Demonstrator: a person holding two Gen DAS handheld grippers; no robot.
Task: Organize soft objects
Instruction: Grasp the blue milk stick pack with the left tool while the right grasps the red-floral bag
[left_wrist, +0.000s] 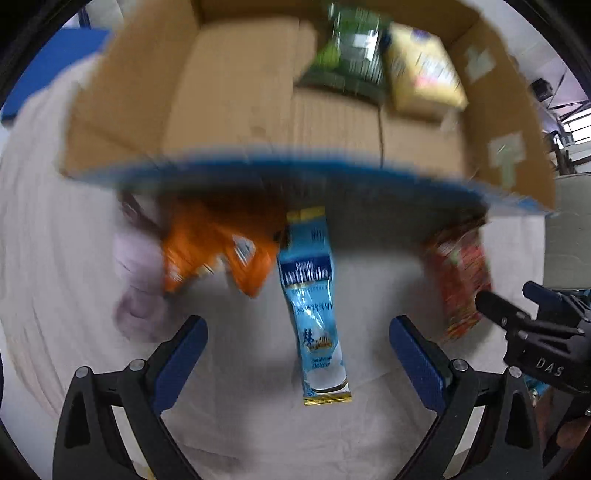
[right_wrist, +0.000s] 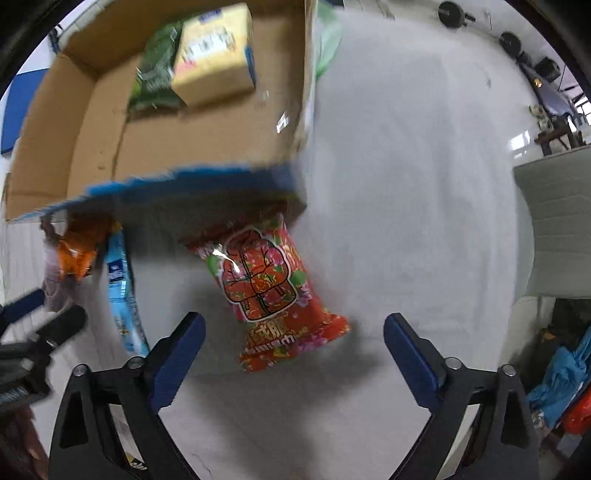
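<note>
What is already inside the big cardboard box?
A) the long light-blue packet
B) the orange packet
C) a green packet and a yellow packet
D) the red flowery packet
C: the brown cardboard box holds a green packet and a yellow packet, while the orange packet, the long light-blue packet and the red flowery packet lie outside on the white cloth.

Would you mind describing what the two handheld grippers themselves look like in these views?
Both look alike: the left gripper and right gripper each have a black plastic frame with triangular cut-outs, silver round fasteners at the joints, and two fingers faced with dark blue textured pads. In the left wrist view, the right gripper's black body carries pale "DAS" lettering. No cables or sleeves show.
</note>
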